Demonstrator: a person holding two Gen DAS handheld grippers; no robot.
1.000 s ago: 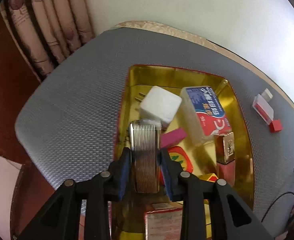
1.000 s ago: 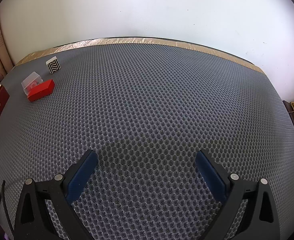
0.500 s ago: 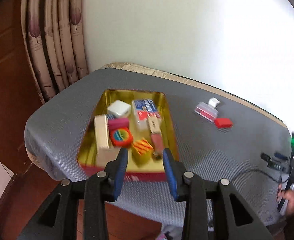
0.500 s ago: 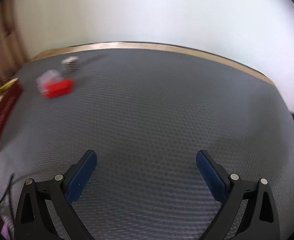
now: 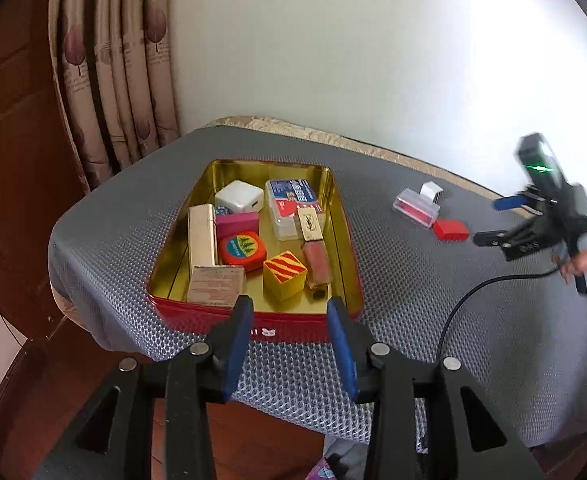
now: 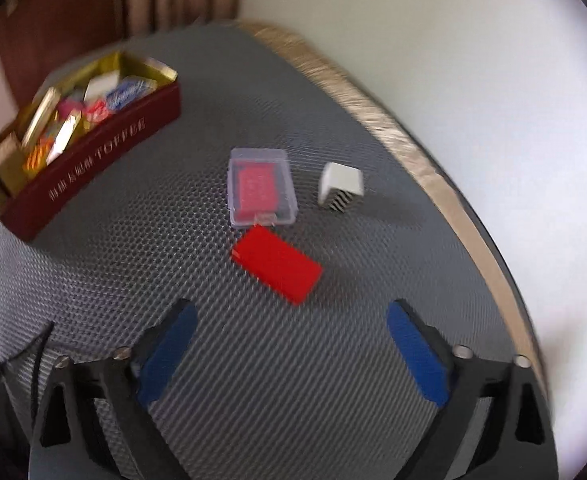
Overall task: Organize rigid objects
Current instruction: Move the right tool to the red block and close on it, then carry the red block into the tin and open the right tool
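Left tongs [image 5: 287, 336] hang empty, jaws easing apart, clear of the filled tin [image 5: 253, 320]. Right tongs [image 6: 289, 354], nothing between them, are closing above the red block [image 6: 276, 270], probably since it's nearest on the worktop [image 6: 133, 240].

The red tin [image 6: 93, 160] reads "TOFFEE" on its side; a small gold box [image 5: 308, 222] bears "YSL".

1 tin [image 5: 335, 216] w/ ~9 items ahead of left gripper [image 5: 289, 344]; 3 loose: clear case [image 6: 262, 186], red block [image 6: 276, 265], white cube [image 6: 340, 186].
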